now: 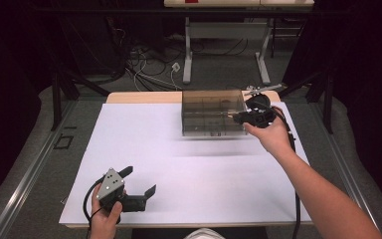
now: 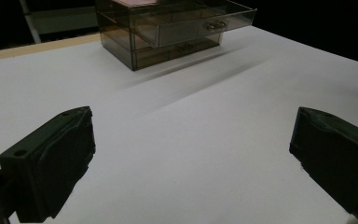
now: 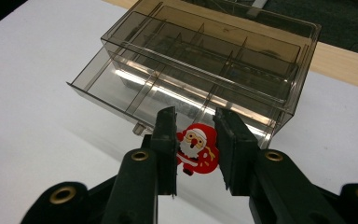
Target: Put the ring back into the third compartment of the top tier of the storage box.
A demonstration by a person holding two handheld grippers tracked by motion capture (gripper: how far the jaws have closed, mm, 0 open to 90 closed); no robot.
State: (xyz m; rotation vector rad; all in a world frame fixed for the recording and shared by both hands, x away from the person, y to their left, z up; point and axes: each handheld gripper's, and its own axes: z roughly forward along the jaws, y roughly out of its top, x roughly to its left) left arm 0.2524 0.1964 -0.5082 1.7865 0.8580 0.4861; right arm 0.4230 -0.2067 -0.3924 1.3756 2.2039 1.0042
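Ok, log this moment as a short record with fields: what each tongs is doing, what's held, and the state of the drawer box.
right tongs: shut on the Santa figure, held over the open top drawer
left tongs: open, nothing between the jaws, above the white table sheet
drawer box: smoky clear plastic, far side of the table; top drawer pulled out, its dividers visible
lower drawer: pushed in
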